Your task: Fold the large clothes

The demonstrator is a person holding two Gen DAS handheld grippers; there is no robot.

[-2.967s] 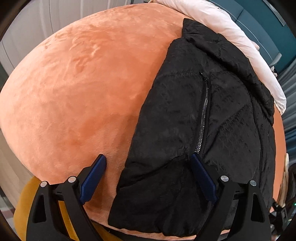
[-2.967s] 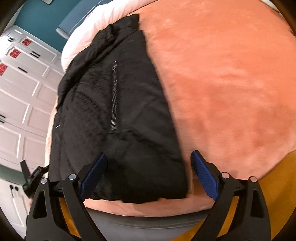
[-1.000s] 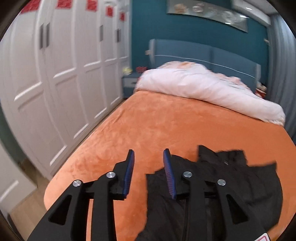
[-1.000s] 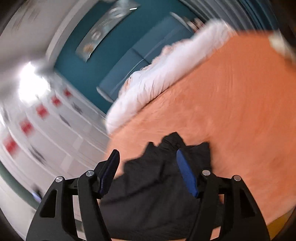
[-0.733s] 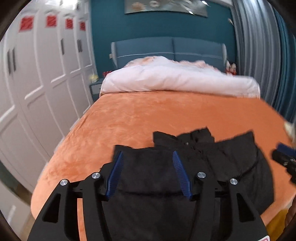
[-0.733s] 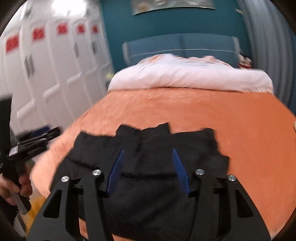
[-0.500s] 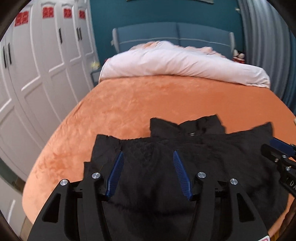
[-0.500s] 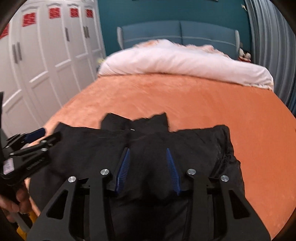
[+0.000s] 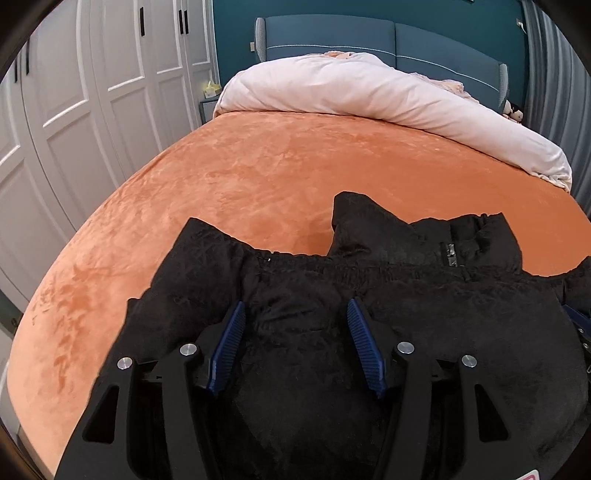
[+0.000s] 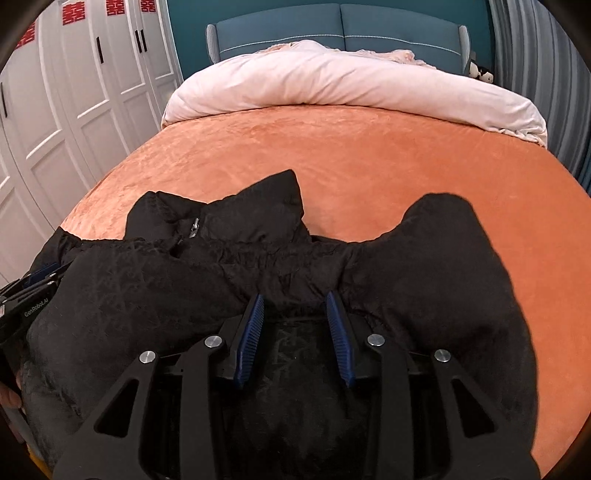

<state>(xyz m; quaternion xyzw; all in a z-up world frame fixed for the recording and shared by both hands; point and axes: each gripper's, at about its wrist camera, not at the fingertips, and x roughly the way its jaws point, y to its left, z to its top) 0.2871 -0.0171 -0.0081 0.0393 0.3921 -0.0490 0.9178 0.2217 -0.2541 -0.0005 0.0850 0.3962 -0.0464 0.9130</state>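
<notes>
Black padded jacket [image 9: 369, 295] lies crumpled at the near end of the bed [image 9: 258, 177], on the orange cover, collar and zip [image 9: 451, 254] pointing to 12 o'clock toward the pale duvet [image 10: 351, 81] and blue headboard [image 10: 332, 26]; white wardrobe doors [image 9: 92, 92] run along 9 o'clock. Left hand-held gripper [image 9: 295, 314] hangs over the jacket's left half w/ jaws about half apart, having just been opening; fabric sits under and between the blue pads but they don't look pressed on it, so nothing held. Right hand-held gripper [image 10: 295, 299] is over the middle-right of the jacket, jaws narrower and just been closing, w/ a fold of black cloth bunched between the pads; can't tell if the pads already bite or only flank it. Handling, as a guess: puffy, soft, no stiffness, so it'll sag and slump when lifted, not hold a crease. Shell looks like woven nylon, prob. slippery, and thick filling means a shallow pinch may slide off. Light for its bulk, not fragile. Best holds: seams and edges, i.e. shoulder seams either side of the collar at 11 and 1 o'clock, or hem corners, taking a deep bite thru both layers. Avoid zip teeth. Sleeve lobe [image 10: 443, 221] at 2 o'clock in the right view needs tucking in first.
</notes>
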